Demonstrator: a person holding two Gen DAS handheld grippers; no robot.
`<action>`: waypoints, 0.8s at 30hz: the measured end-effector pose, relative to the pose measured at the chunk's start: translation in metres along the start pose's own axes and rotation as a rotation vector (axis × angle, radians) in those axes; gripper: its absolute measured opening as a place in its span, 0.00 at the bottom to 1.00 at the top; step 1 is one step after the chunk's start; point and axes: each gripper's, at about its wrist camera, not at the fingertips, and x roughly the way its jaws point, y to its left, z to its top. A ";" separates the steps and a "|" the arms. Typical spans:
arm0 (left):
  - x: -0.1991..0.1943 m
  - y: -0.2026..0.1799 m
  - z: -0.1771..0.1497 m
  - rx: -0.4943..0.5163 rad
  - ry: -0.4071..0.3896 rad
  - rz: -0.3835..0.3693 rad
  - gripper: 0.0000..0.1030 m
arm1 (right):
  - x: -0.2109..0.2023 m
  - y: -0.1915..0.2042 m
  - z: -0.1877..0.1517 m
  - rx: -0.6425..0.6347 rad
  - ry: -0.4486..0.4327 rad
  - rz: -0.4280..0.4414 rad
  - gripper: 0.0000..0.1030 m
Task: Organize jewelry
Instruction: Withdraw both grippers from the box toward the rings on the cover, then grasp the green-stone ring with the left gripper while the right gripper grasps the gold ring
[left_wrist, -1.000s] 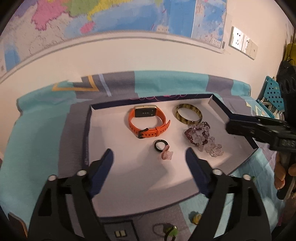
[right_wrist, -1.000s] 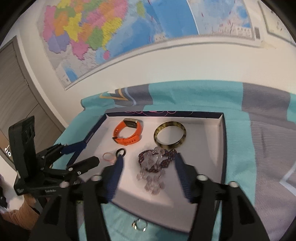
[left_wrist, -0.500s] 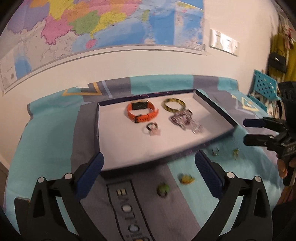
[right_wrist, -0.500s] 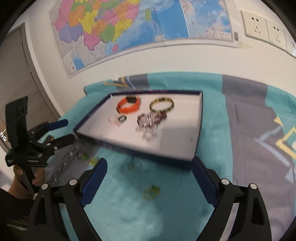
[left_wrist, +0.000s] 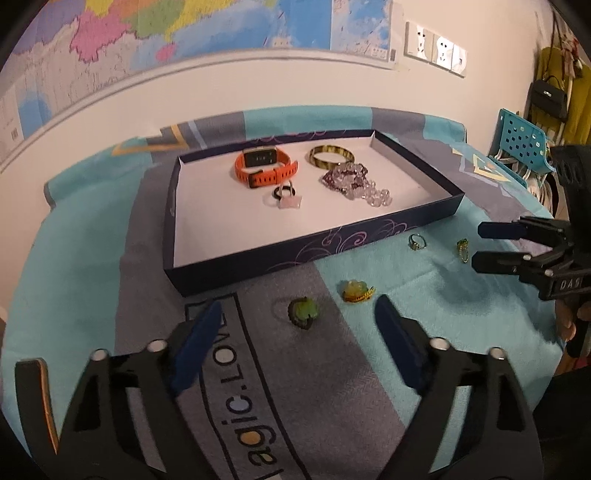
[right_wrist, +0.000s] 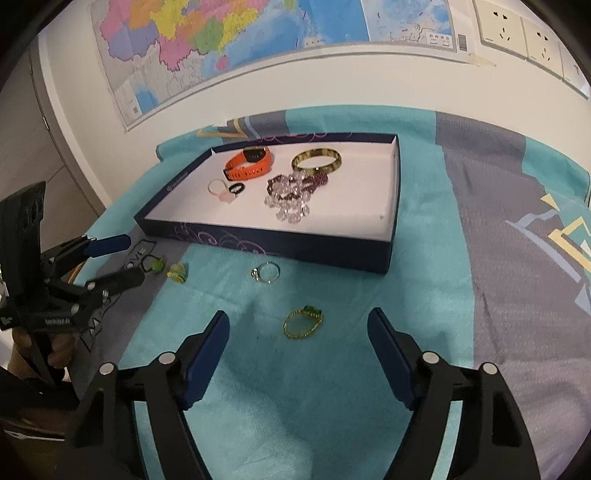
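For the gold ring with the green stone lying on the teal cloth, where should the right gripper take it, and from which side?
Grip the thin gold band of the gold ring with the green stone, from above. It lies flat on the teal cloth, stone at its far edge, so pinch across the band's sides. The right gripper, jaws closing, holds nothing and already straddles it.

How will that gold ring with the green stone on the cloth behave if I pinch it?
The gold ring lies flat on the soft cloth, so the pads may snag fabric. It looks thin and light, probably slipping or flipping when squeezed.
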 end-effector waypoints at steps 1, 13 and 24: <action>0.003 0.001 0.000 -0.004 0.017 0.004 0.69 | 0.001 0.000 -0.001 0.001 0.002 0.000 0.71; 0.018 -0.002 -0.003 0.012 0.087 0.018 0.43 | 0.007 0.005 -0.001 0.006 0.013 -0.023 0.48; 0.019 -0.001 -0.001 -0.002 0.087 0.002 0.19 | 0.012 0.012 0.001 -0.030 0.013 -0.084 0.22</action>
